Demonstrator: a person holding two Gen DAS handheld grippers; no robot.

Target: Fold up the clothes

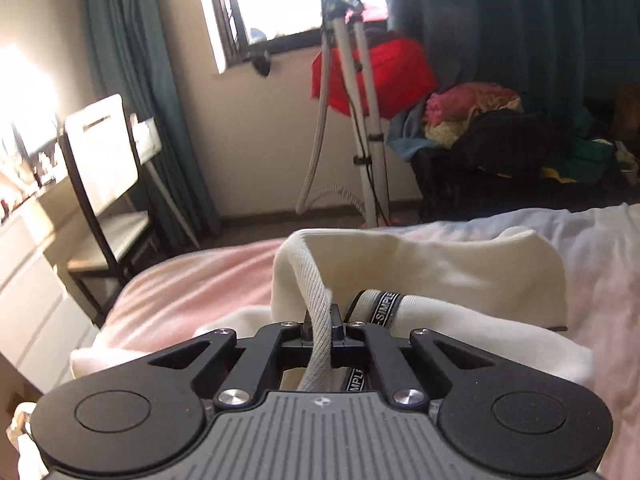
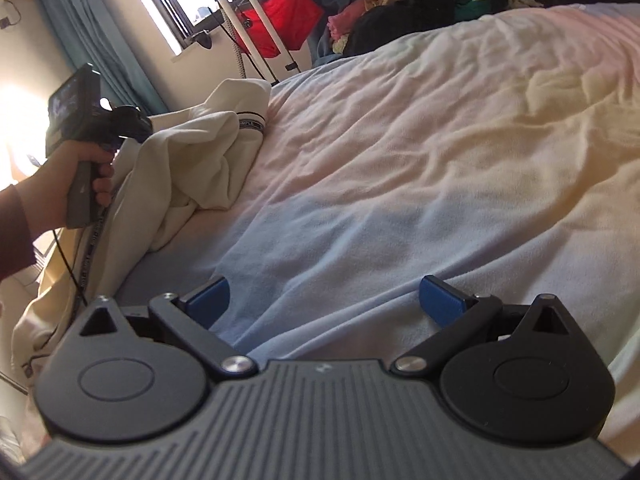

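both wrist views face windowward, sharing the bed (image 2: 400,140).

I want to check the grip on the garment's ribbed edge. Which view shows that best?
The left wrist view: the left hand-held gripper is shut on the ribbed edge of the cream garment, close up. The right wrist view shows the garment bunched on the bed from afar, the grip hidden; the right hand-held gripper is open.

Both grippers share a black linkage with silver screws and round black hubs behind the jaws, on a ribbed grey body. The right gripper (image 2: 324,300) has blue pads (image 2: 442,300). The left hand (image 2: 66,178) shows bare skin, a maroon sleeve (image 2: 14,232) and a thin black cable (image 2: 66,256).
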